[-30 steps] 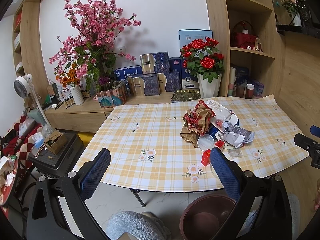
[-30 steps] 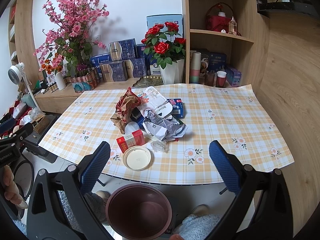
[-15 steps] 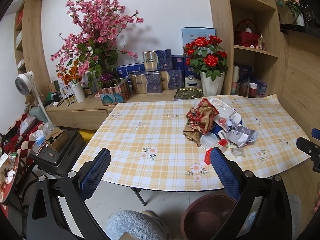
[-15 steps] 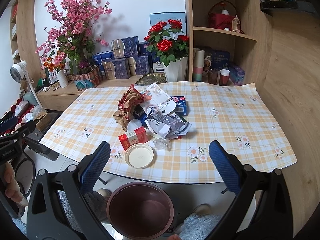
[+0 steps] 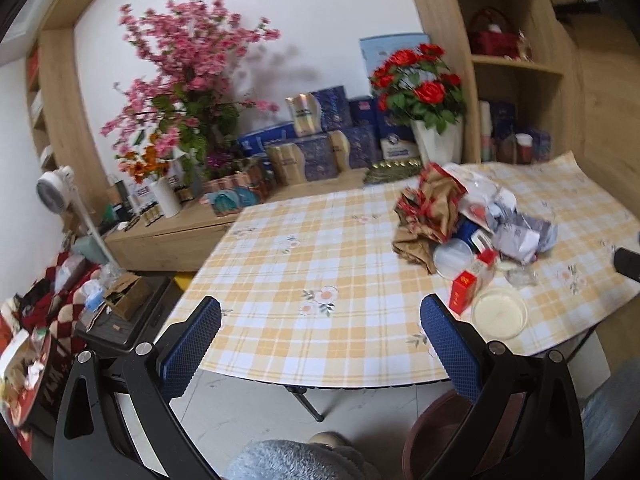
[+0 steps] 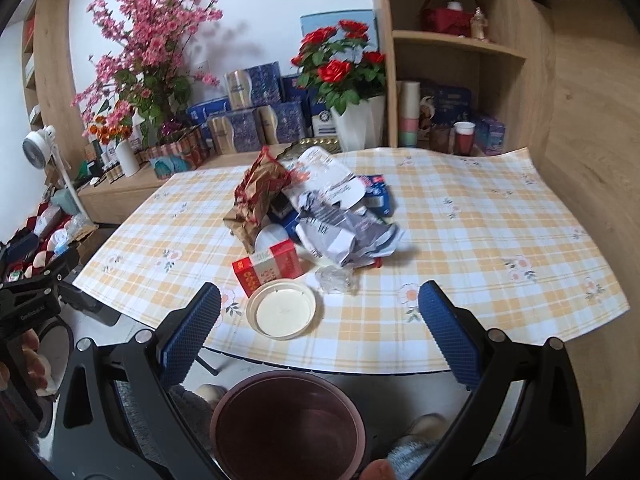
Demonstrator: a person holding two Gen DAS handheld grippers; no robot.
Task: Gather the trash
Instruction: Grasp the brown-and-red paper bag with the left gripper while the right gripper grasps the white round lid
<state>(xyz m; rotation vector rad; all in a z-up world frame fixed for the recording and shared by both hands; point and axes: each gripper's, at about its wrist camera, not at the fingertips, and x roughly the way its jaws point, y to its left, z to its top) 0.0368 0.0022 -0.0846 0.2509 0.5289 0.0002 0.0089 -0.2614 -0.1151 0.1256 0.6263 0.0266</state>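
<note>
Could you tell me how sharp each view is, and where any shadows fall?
Left wrist view: motion-blurred throughout, pink blossoms smeared, their shadow on the wall. Right wrist view: mostly sharp, red box crisp; fisheye bends the table edge.

Home living room; wooden shelving (image 6: 452, 42), vased silk flowers (image 6: 340, 68), gift boxes (image 6: 256, 88), plaid-clothed table (image 6: 480, 216)

Left gripper (image 5: 320, 338): jaws spread wide, nothing between the blue pads (image 5: 190, 344), held level in the air. Right gripper (image 6: 319, 332): jaws likewise spread wide and empty, pads (image 6: 448, 336) apart. The person's fingers (image 6: 34, 360) grip the left unit's handle, seen at the right view's left edge
</note>
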